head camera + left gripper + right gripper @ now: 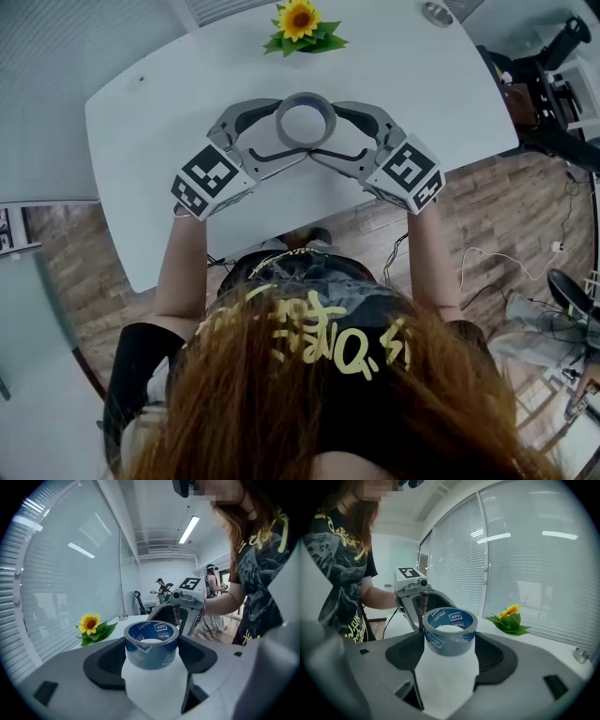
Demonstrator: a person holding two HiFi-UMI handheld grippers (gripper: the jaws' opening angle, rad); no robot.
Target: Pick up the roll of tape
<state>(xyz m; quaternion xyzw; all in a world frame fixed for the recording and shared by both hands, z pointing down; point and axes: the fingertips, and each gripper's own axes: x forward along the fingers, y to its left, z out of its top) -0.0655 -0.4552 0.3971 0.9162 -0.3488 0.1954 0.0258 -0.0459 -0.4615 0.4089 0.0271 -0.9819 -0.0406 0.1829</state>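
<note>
The roll of tape [302, 97], a grey ring with a blue inner core, is held flat between both grippers above the white table [169, 122]. My left gripper [289, 131] closes on it from the left and my right gripper [323, 131] from the right. In the left gripper view the roll [151, 644] fills the gap of my left gripper [151, 660], its sides against the black pads [105, 660]. In the right gripper view the roll [449, 637] sits the same way in my right gripper [449, 658]. Each view shows the other gripper just behind the roll.
A sunflower [300, 23] with green leaves stands at the table's far edge, beyond the roll. A small round metal piece [437, 12] lies at the far right corner. Black equipment [548, 70] and cables [487, 253] occupy the wooden floor to the right. People stand in the distance [160, 590].
</note>
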